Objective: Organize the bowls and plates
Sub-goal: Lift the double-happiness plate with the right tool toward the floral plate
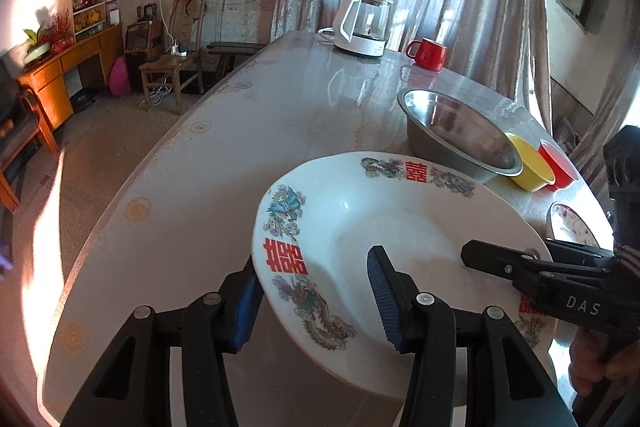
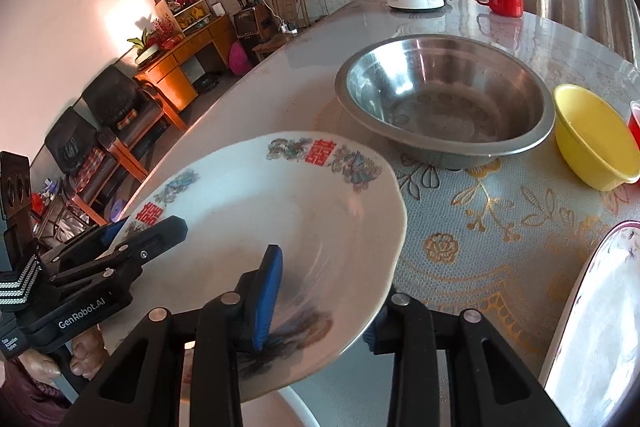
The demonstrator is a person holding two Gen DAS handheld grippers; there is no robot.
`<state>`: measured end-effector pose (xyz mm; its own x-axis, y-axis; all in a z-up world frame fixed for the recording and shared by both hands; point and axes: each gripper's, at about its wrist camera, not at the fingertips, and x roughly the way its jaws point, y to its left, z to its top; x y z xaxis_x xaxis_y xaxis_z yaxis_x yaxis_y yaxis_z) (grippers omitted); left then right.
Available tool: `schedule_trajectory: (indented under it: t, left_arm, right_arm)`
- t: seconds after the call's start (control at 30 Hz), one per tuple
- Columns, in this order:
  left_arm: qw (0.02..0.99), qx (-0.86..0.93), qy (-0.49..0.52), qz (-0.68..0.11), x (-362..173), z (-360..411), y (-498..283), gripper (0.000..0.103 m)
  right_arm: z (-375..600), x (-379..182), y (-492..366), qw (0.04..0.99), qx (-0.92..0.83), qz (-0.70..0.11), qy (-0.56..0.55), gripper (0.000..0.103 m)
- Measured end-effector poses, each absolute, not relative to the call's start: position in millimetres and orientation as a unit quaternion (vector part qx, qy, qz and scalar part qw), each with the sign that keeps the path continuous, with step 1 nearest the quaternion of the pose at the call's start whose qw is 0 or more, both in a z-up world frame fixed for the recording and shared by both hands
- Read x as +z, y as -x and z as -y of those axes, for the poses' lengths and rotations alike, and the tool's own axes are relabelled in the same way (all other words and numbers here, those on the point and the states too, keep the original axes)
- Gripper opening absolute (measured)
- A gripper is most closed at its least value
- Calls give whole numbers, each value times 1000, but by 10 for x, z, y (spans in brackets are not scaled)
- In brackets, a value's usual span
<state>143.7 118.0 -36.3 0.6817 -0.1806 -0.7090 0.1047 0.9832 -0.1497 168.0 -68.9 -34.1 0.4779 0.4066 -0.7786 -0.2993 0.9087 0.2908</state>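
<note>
Decorated plate: lifted above the near tabletop, left claw and right claw each clamped over opposite rim edges. Far right: steel bowl, yellow bowl

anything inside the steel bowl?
The steel bowl looks empty in the right wrist view: bare metal base, only reflections. In the left wrist view its near wall hides part of the base. The yellow bowl sits beside it, not inside.
</note>
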Motion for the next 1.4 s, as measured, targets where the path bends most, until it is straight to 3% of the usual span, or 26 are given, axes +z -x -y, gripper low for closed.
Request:
schedule_trajectory:
  t: [0.9, 1.4]
  left_arm:
    - [934, -100, 50, -340, -81, -1081, -869, 51]
    - [932, -160, 11, -325, 150, -332, -681, 51]
  right_arm:
    - [898, -207, -1271, 869, 215, -438, -83, 33]
    - [1540, 8, -807, 896, 157, -401, -110, 33]
